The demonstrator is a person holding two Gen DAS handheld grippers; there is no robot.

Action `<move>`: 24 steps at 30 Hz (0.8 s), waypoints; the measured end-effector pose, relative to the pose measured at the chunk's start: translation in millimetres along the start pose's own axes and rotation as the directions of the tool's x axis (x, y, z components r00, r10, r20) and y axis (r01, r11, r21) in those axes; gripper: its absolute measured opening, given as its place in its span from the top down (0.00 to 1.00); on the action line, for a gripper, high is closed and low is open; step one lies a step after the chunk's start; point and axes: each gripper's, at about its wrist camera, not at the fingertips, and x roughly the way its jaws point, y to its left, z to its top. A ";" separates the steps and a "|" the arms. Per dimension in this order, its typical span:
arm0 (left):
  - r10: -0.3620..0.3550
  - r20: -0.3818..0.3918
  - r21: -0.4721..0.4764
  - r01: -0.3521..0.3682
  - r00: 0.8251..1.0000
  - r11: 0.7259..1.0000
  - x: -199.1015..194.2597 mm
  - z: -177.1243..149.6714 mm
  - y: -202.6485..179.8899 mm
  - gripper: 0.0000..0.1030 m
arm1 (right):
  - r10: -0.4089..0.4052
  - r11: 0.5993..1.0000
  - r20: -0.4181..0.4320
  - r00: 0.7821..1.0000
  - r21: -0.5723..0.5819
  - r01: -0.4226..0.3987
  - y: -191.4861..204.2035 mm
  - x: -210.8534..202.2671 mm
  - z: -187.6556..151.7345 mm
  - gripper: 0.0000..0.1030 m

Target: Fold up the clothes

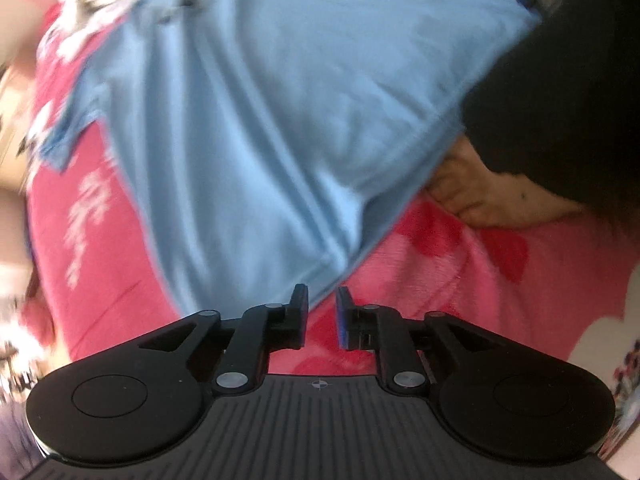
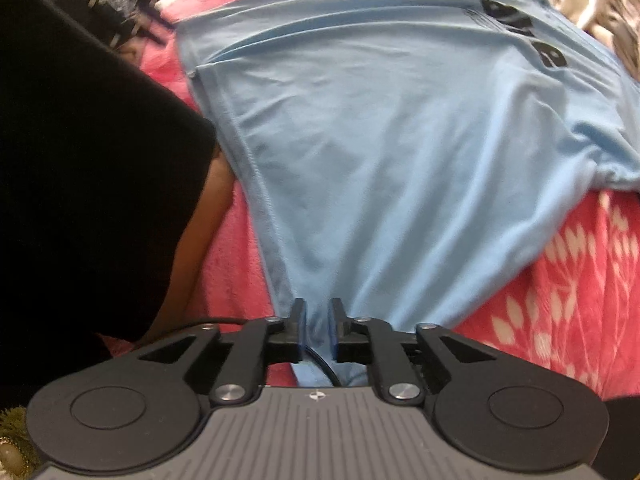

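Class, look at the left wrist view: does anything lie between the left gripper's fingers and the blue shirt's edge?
Nothing visible does. The left gripper sits with jaws apart right at the corner of the light blue shirt, with only the pink blanket beneath.

We are holding the left gripper (image 1: 322,300) over a pink blanket (image 1: 460,280), its jaws slightly parted at the corner of a light blue T-shirt (image 1: 260,120); a bare foot (image 1: 480,196) is resting beside the shirt.

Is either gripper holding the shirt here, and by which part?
The right gripper pinches the blue shirt at a bottom corner. The left gripper is open at another corner, holding nothing.
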 end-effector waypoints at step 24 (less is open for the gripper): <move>0.205 -0.153 -0.203 -0.234 0.967 0.951 50.7 3.4 18.3 0.80 | -0.036 0.990 -0.165 0.986 -0.142 0.012 22.0 28.5 4.9 0.98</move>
